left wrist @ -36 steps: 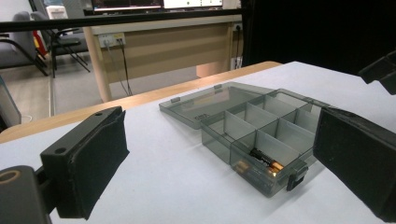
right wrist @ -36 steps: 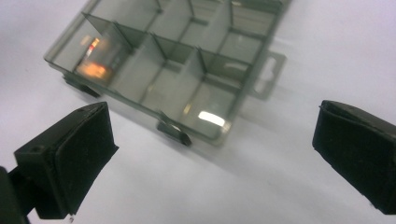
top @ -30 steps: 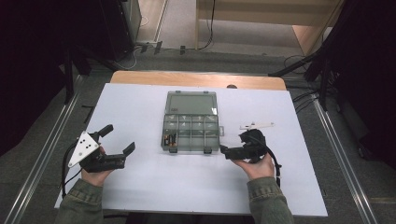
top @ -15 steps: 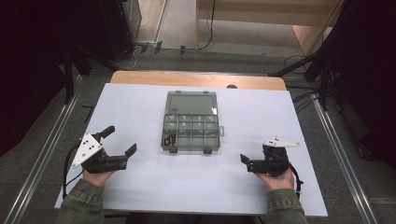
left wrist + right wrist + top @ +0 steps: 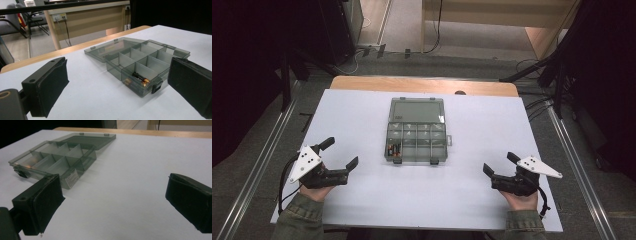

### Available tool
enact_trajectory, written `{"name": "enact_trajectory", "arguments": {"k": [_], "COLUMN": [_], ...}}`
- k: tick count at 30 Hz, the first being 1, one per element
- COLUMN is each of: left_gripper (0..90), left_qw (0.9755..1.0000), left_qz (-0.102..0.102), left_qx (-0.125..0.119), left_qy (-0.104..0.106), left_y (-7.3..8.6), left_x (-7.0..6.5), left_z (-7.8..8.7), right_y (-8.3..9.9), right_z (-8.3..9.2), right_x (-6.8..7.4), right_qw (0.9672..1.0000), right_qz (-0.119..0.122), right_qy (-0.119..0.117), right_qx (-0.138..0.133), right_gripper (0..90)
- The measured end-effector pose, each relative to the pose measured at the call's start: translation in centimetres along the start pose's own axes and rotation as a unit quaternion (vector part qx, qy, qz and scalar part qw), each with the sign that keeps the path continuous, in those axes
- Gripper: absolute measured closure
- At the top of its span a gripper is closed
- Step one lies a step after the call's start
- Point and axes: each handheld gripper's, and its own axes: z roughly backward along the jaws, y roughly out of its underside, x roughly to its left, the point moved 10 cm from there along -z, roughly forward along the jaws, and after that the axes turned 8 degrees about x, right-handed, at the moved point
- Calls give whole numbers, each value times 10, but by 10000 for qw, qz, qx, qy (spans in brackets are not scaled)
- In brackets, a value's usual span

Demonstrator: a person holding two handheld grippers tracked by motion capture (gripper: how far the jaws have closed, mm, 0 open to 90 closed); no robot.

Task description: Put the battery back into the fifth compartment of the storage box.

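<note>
- My left gripper (image 5: 340, 155) sits by the counter's near left corner, held in a hand (image 5: 314, 187) with an olive sleeve; its jaws are spread wide with nothing between them, the flat grey three-cornered plate on top.
- My right gripper (image 5: 499, 164) sits near the counter's near right corner, also well apart from everything; its jaws are released too, and in the right gripper view their black pads look matte and slightly fuzzy, blocky in shape, with bare white surface between them.
- The counter (image 5: 362, 110) is a smooth, pale white rectangular sheet.
- The organizer box (image 5: 416, 142) lies at the counter's middle, between my two grippers and farther in than both. It is smoky translucent plastic, rectangular, split by thin walls into small square compartments, with small latch tabs on its near edge.
- Batteries (image 5: 393, 149) lie in the box's near left compartment; in the left gripper view (image 5: 140, 78) they show as short cylinders, dark with a copper-coloured end.
- The box's lid (image 5: 417, 110) is swung fully open, lying flat on the counter toward the far edge, hinged to the tray.
- Beyond the white sheet a strip of bare wood (image 5: 422, 84) runs along the far edge.
</note>
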Motion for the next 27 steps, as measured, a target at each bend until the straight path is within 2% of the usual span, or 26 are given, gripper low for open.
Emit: {"name": "enact_trajectory", "arguments": {"k": [4,13,27], "left_gripper": [32,32,32], "left_qw": [10000,10000,9999], "left_qz": [-19,-69,-145], "left_qx": [7,41,47], "left_qy": [-6,-21,3], "left_y": [0,1,2], "left_x": [-1,-3,-4], "left_z": [1,4,3], "right_y": [-1,-1,-1], "right_z": [8,18,14], "right_x": [-2,-4,1], "right_qw": [9998,9986,9982], "right_qz": [23,138,345], "right_qy": [-12,30,129], "right_qx": [-213,-502,-475], "right_gripper": [17,17,17]}}
